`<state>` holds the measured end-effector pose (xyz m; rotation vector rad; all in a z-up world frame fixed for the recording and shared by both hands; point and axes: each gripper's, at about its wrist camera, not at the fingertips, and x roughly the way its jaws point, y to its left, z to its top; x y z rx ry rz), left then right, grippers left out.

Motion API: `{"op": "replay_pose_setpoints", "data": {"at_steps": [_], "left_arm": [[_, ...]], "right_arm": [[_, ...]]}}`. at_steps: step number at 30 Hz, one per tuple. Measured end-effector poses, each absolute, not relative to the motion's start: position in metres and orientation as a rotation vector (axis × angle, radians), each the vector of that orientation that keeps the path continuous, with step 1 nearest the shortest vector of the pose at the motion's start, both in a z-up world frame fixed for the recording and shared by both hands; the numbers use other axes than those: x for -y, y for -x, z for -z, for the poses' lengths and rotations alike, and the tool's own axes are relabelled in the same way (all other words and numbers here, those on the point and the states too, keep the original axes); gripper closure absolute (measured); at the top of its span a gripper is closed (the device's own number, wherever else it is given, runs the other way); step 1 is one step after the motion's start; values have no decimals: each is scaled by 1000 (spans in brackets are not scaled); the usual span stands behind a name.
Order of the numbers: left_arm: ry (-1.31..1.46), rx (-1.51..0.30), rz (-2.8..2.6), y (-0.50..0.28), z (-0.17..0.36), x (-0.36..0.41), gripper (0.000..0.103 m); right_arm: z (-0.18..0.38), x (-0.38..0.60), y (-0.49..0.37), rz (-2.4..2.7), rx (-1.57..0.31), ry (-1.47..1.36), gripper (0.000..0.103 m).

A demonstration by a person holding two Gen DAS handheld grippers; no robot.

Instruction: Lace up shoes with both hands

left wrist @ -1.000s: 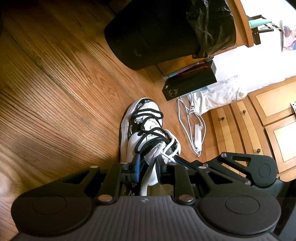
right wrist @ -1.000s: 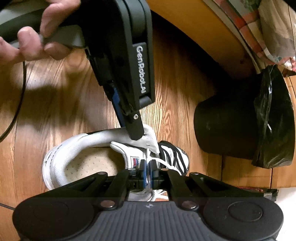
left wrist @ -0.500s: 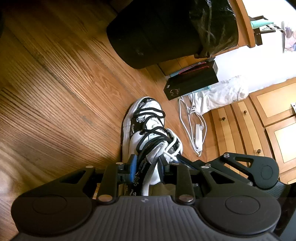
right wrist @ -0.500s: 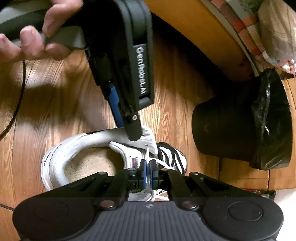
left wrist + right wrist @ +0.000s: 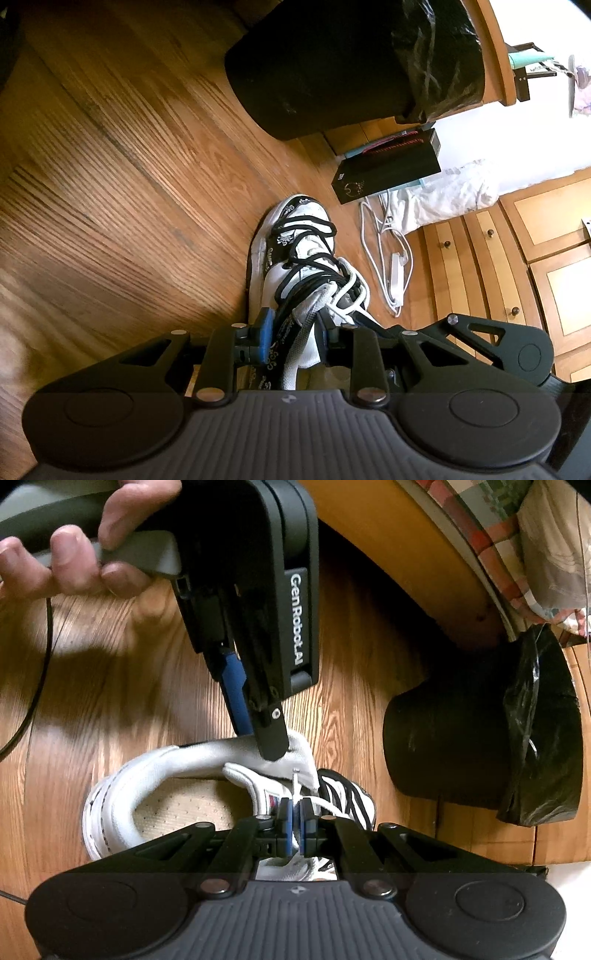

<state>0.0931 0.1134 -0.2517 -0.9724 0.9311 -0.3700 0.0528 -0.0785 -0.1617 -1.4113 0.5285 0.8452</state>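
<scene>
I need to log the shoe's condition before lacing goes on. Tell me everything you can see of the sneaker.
The sneaker is white, seemingly leather, with black patterned trim, black laces criss-crossed up the front and a white lace near the collar. It lies on the wooden floor, opening up, showing a beige perforated insole. The left gripper pinches its collar edge and tongue; the right gripper is shut on the white lace.
</scene>
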Motion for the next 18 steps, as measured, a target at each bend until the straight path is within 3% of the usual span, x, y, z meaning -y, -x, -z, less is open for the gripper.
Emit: {"op": "replay_pose_setpoints", "data": {"at_steps": [18], "left_arm": [[958, -938, 380, -95, 248, -108, 75]], "right_arm": [[174, 75, -69, -835, -556, 1424, 99]]}}
